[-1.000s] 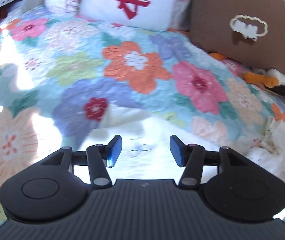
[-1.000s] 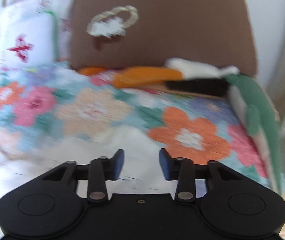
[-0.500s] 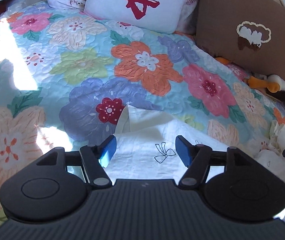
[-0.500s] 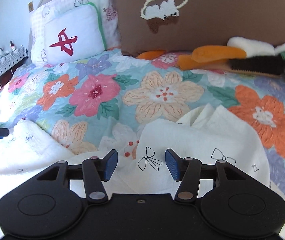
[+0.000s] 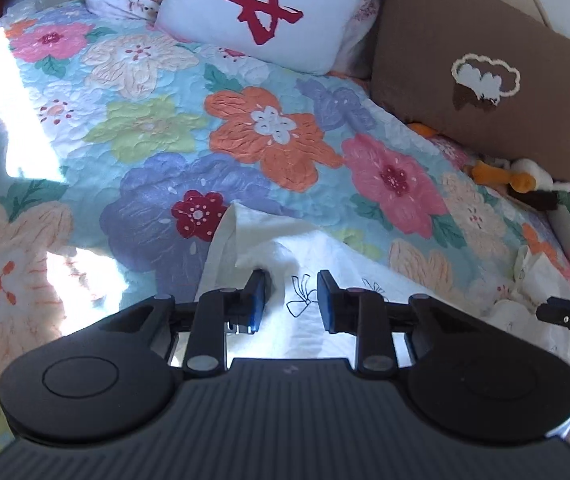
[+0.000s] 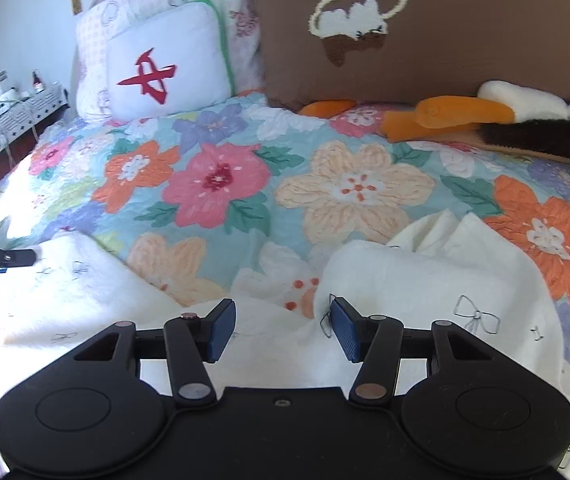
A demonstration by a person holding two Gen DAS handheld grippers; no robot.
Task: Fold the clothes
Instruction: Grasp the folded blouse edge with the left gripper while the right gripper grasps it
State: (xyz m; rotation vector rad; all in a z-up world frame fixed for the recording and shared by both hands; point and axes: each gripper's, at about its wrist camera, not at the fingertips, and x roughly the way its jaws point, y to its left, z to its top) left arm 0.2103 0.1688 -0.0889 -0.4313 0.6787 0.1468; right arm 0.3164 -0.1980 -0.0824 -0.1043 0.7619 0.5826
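White garment [image 5: 325, 268] with small bow prints lies spread across the near part of the floral quilt [image 5: 269, 136], its two upper corners reaching toward the pillows; in the right wrist view the far-right corner [image 6: 437, 264] sits bunched and partly doubled over. Left gripper [image 5: 290, 301] is low over the left corner, jaws closing, with a ridge of the cloth rising between them; the pads do not appear to press it yet, though glare on the fabric makes contact hard to judge. Right gripper [image 6: 281, 329] is held unclamped, jaws apart, straddling a fold of cloth at the other side, nothing pinched. Judgement: each gripper is set at one shoulder-side corner so both can lift together and carry the edge over in one even fold. Step in hand: securing the grasps. Risk: left pinch catches only a thin fold and slips on lifting.
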